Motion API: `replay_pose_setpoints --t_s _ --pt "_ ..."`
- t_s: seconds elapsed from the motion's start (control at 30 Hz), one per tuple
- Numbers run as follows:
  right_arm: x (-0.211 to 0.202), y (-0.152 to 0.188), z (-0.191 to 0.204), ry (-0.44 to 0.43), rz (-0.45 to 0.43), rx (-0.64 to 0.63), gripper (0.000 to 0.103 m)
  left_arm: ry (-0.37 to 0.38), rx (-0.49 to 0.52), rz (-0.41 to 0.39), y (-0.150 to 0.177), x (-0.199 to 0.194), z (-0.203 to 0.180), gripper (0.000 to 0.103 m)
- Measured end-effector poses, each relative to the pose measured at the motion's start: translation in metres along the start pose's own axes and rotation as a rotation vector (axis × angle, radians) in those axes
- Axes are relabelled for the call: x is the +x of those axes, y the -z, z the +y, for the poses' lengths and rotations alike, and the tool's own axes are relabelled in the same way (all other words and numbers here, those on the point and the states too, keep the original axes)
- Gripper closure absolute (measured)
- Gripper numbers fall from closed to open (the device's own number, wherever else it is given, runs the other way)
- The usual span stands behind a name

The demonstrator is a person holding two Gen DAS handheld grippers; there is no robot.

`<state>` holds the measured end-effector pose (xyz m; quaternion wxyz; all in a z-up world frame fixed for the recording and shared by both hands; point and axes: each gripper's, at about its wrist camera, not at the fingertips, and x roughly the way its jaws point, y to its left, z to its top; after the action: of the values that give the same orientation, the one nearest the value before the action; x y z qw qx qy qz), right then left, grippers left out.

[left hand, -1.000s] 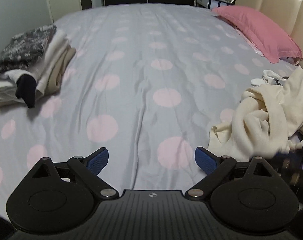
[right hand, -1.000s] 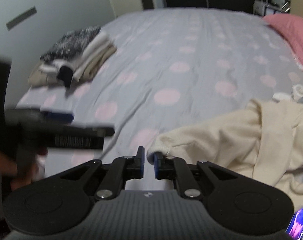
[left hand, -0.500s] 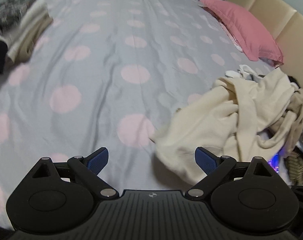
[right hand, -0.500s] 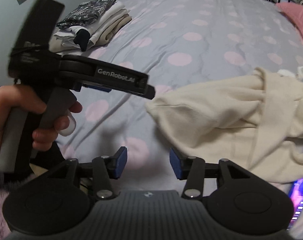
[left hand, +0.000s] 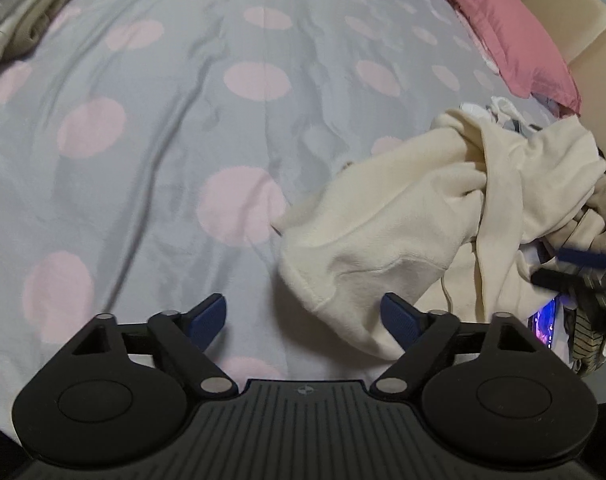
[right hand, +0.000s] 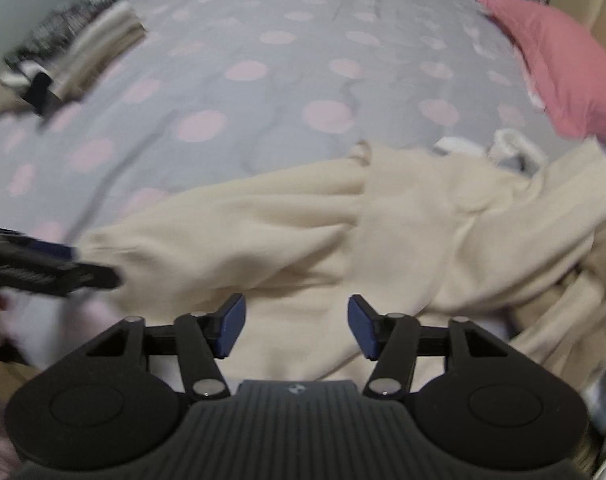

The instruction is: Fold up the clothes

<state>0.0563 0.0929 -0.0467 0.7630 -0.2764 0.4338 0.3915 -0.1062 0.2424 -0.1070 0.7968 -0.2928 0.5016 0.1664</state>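
A crumpled cream garment (left hand: 415, 216) lies on the grey bedspread with pink dots (left hand: 183, 120), at the right of the left wrist view. My left gripper (left hand: 305, 318) is open and empty, with the garment's near corner between its jaws. My right gripper (right hand: 295, 326) is open and empty, low over the same cream garment (right hand: 303, 224). The left gripper also shows blurred at the left edge of the right wrist view (right hand: 51, 268); the right gripper shows blurred at the right edge of the left wrist view (left hand: 579, 276).
A stack of folded clothes (right hand: 75, 52) sits at the bed's far left. A pink pillow (left hand: 499, 24) lies against the beige headboard (left hand: 575, 36) at the right. More loose clothes (left hand: 595, 216) lie beyond the cream garment, and a lit phone screen (left hand: 545, 316) shows beside it.
My right gripper let go of the cream garment's corner, opened wide and moved right over the garment. My left gripper moved right and forward to the garment's near corner, staying open.
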Motion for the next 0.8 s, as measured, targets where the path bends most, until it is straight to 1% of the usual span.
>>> replay_pose_setpoints --t_s 0.03,0.07,0.1,0.13,0.17,0.23,0.27,0.3,0.33,0.37,0.4,0.43,0.47,0.5,0.53,0.57,0.67,0.8 --pt "0.009 -0.005 -0.005 0.039 -0.001 -0.018 0.040 -0.001 -0.003 0.007 -0.001 0.005 -0.002 0.028" --pt "0.017 -0.009 -0.010 0.047 -0.004 -0.017 0.040 0.001 -0.008 0.012 -0.002 0.009 -0.003 0.032" --pt "0.025 -0.014 -0.015 0.050 -0.007 -0.013 0.039 0.006 -0.011 0.019 -0.003 0.014 -0.005 0.040" --pt "0.033 -0.018 -0.021 0.053 -0.010 -0.009 0.037 0.012 -0.014 0.027 -0.004 0.018 -0.006 0.046" --pt "0.041 -0.022 -0.026 0.041 -0.008 0.005 0.034 0.021 -0.019 0.034 -0.005 0.023 -0.007 0.048" --pt "0.057 -0.028 -0.036 0.020 -0.003 0.025 0.033 0.035 -0.028 0.040 -0.007 0.031 -0.009 0.058" --pt "0.065 -0.031 -0.040 0.016 0.001 0.025 0.033 0.038 -0.030 0.039 -0.008 0.034 -0.009 0.061" --pt "0.072 -0.032 -0.044 0.014 0.005 0.030 0.033 0.043 -0.028 0.036 -0.009 0.036 -0.009 0.069" --pt "0.078 -0.034 -0.047 0.012 0.011 0.035 0.036 0.048 -0.024 0.031 -0.010 0.037 -0.009 0.073" --pt "0.084 -0.035 -0.051 0.011 0.016 0.041 0.048 0.050 -0.018 0.024 -0.011 0.038 -0.009 0.074" --pt "0.089 -0.036 -0.054 0.013 0.030 0.041 0.057 0.048 -0.007 0.018 -0.011 0.039 -0.010 0.080" --pt "0.094 -0.037 -0.057 0.016 0.046 0.039 0.076 0.047 0.013 0.009 -0.011 0.039 -0.010 0.085" --pt "0.094 -0.037 -0.060 0.027 0.057 0.051 0.091 0.046 0.031 -0.003 -0.011 0.039 -0.011 0.087" --pt "0.094 -0.036 -0.064 0.039 0.067 0.066 0.091 0.047 0.030 -0.013 -0.012 0.039 -0.010 0.091" --pt "0.089 -0.038 -0.065 0.043 0.057 0.076 0.092 0.048 0.029 -0.023 -0.013 0.038 -0.010 0.095" --pt "0.084 -0.039 -0.066 0.045 0.044 0.084 0.092 0.051 0.024 -0.033 -0.014 0.038 -0.008 0.096" --pt "0.060 -0.044 -0.063 0.061 -0.011 0.082 0.093 0.071 -0.009 -0.082 -0.018 0.027 0.000 0.098" --pt "0.022 -0.050 -0.054 0.088 -0.097 0.054 0.093 0.072 -0.007 -0.189 -0.024 -0.002 0.002 0.099"
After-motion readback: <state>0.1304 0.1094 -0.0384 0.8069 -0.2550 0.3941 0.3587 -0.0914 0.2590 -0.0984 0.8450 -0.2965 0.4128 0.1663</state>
